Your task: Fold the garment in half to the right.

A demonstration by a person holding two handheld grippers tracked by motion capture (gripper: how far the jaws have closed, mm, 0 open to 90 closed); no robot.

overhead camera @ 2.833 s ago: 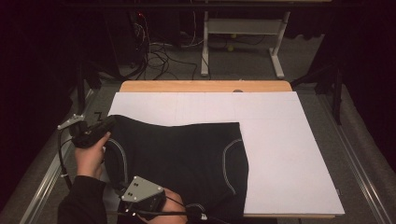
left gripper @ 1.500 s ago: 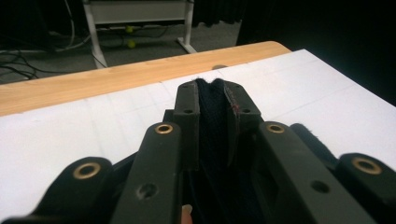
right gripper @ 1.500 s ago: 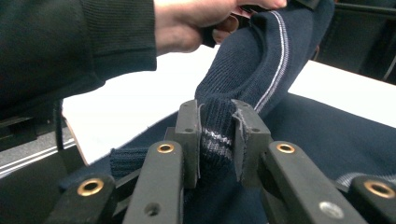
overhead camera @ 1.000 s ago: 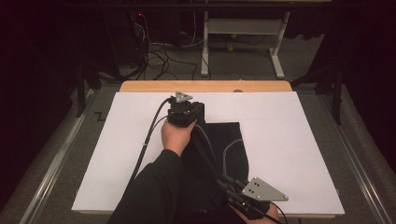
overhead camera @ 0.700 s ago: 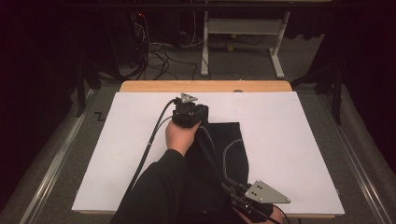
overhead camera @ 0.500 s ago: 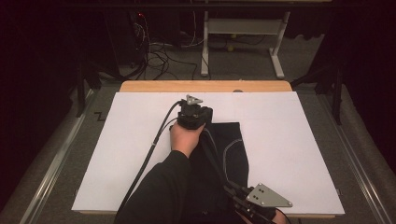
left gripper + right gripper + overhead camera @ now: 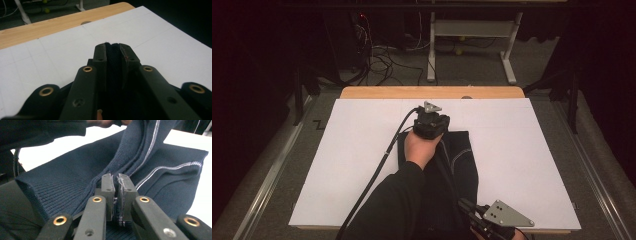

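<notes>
Left claw [image 7: 430,120] carried the garment [image 7: 462,160] rightward – both claws clenched on its edges, right claw [image 7: 116,182] just tightening

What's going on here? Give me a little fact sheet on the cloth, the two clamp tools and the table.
Cloth: dark navy knit garment with pale seam lines, folded narrow.
Left gripper: shut on the garment's far edge.
Right gripper: its jaws have just been closing and now pinch the garment's near edge.
Surface: white board on a wooden table.
Work in hand: folding, it seems.
</notes>
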